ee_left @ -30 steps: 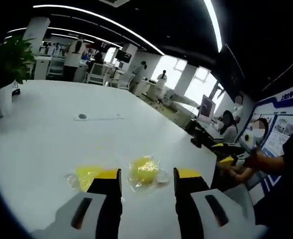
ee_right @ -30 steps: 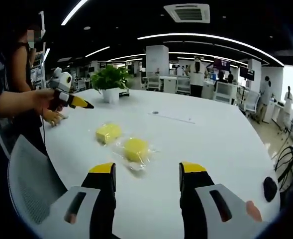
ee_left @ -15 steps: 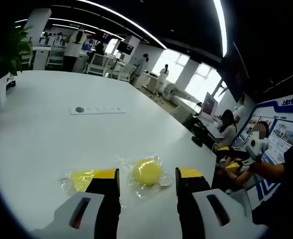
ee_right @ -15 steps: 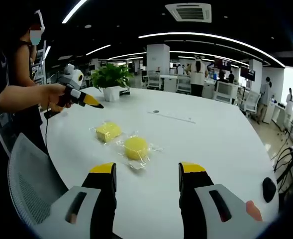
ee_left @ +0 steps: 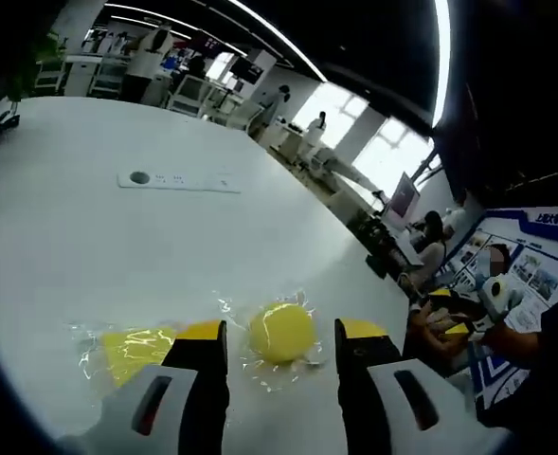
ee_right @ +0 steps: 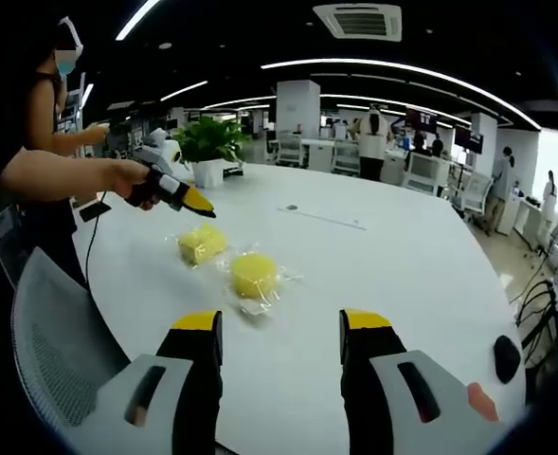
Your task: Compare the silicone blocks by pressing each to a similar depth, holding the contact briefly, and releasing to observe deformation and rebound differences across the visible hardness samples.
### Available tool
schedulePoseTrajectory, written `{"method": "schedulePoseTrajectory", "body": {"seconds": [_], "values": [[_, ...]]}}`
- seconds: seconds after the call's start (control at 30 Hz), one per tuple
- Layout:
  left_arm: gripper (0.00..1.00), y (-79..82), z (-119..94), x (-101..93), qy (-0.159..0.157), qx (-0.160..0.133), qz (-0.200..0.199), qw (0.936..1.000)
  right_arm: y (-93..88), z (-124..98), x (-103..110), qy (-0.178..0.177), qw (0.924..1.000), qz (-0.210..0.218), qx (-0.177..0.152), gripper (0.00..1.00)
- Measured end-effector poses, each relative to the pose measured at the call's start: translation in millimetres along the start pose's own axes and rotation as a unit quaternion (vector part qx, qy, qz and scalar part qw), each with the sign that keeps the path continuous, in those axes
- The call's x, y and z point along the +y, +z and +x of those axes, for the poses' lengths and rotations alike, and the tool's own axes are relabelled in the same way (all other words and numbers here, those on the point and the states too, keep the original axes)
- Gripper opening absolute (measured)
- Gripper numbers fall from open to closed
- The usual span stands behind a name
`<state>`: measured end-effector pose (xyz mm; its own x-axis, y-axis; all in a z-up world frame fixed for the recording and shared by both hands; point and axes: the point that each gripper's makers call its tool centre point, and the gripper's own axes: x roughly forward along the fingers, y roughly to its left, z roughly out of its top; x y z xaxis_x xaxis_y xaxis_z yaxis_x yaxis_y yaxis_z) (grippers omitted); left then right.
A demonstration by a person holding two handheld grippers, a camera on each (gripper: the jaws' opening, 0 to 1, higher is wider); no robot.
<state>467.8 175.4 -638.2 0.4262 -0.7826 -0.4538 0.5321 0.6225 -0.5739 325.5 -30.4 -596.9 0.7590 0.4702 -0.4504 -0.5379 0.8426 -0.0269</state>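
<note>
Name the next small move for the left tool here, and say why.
Probably ease the left tool forward and down onto the round yellow block. Its jaws stand open, the wrapped block lies on the white table just beyond their tips, centred between them, and nothing touches it yet. The square block can follow.

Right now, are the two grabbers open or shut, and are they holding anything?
Left gripper: open, jaws apart on either side of the round yellow block, holding nothing.
Right gripper: open, holding nothing.

White table (ee_right: 402, 275) with two bagged yellow silicone blocks (ee_right: 253, 275), potted plant (ee_right: 207, 152), flat strip (ee_left: 179, 180).
</note>
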Motion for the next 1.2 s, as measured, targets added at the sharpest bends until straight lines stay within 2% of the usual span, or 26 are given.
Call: {"method": "schedulePoseTrajectory", "body": {"seconds": [0.13,0.33,0.53,0.63,0.7,0.73,0.8,0.87,0.93,1.1,1.2], "values": [[0.45,-10.1,16,3.0,-0.007,0.013,-0.020,0.9997,-2.1,0,0,-0.003,1.0000,-0.009,0.002,0.44],[0.43,-25.0,29,11.2,-0.001,0.032,-0.021,0.9993,-5.5,-2,-4,-0.009,0.9999,-0.008,0.003,0.44],[0.42,-30.3,37,15.9,0.000,0.040,-0.030,0.9988,-8.1,-1,-7,-0.013,0.9999,-0.006,0.004,0.43],[0.42,-30.2,42,21.1,0.000,0.039,-0.039,0.9985,-9.2,-1,-7,-0.012,0.9999,-0.006,0.005,0.43],[0.43,-25.9,46,21.0,-0.005,0.020,-0.031,0.9993,-8.5,0,-6,-0.011,0.9999,-0.007,0.004,0.43],[0.43,-26.1,48,23.0,-0.002,0.016,-0.041,0.9990,-7.8,1,-6,-0.009,0.9999,-0.008,0.002,0.43],[0.43,-28.8,52,25.1,0.001,0.019,-0.046,0.9988,-7.7,1,-6,-0.010,0.9999,-0.011,0.003,0.42],[0.43,-36.9,54,32.4,0.020,0.040,-0.038,0.9983,-7.7,1,-7,-0.010,0.9998,-0.015,0.004,0.42],[0.42,-37.9,59,32.7,0.022,0.038,-0.029,0.9986,-7.3,1,-7,-0.011,0.9998,-0.016,0.003,0.42],[0.38,-34.3,70,31.5,0.014,0.023,-0.049,0.9984,-10.8,0,-10,-0.015,0.9995,-0.026,0.006,0.41],[0.38,-34.7,77,32.2,0.005,0.014,-0.091,0.9957,-14.0,0,-11,-0.017,0.9993,-0.030,0.012,0.40]]}}
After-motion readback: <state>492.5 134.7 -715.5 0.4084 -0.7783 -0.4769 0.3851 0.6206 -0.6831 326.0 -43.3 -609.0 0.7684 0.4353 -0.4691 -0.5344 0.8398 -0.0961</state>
